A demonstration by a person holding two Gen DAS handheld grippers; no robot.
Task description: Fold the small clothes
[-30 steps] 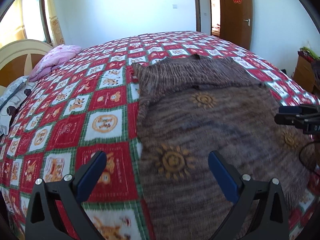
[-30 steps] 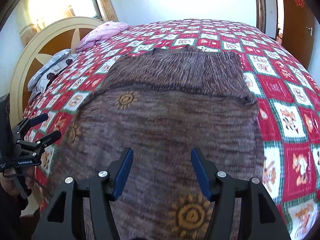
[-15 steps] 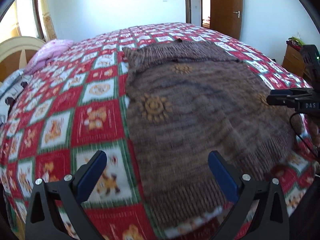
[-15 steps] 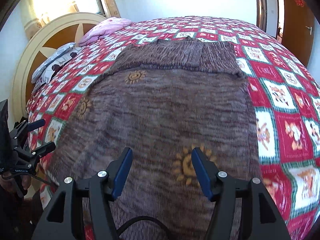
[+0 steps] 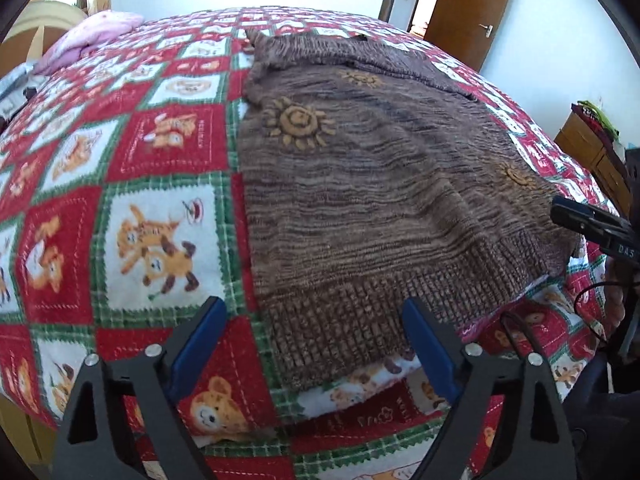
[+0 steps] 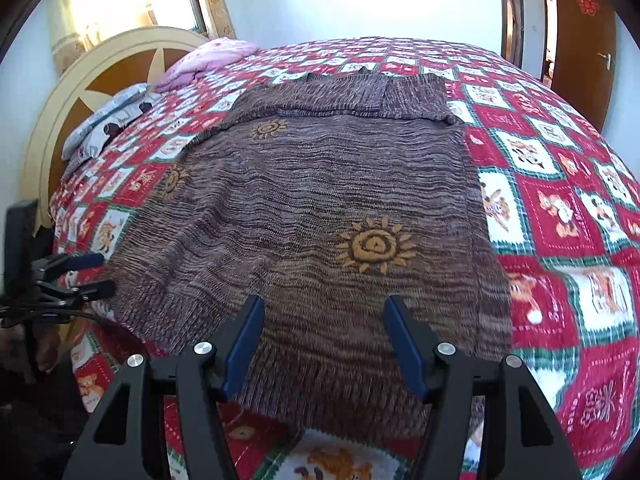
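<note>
While I hold both tools over the near edge of the bed (image 5: 132, 168), the left gripper (image 5: 312, 344) stands with its blue pads wide apart, having just narrowed a little, and the sweater's ribbed hem corner lies between them unpinched. My right gripper (image 6: 324, 340) also has its jaws apart and grips nothing; it hangs above the same hem near the sweater's other near corner. In the left wrist view the right tool shows at the right side, just beside the hem; in the right wrist view the left tool sits at the left side, with a hand (image 6: 44, 344) partly visible below it. A brown knitted sweater (image 6: 320, 184) with orange sun motifs lies flat on the red, white and green patchwork bedspread, hem at the near edge, sleeves folded across its far end. Beyond it, toward the far left corner, a pink cushion (image 6: 208, 60) rests by the curved headboard (image 6: 80, 96). A brown door (image 5: 476, 4) stands behind.
</note>
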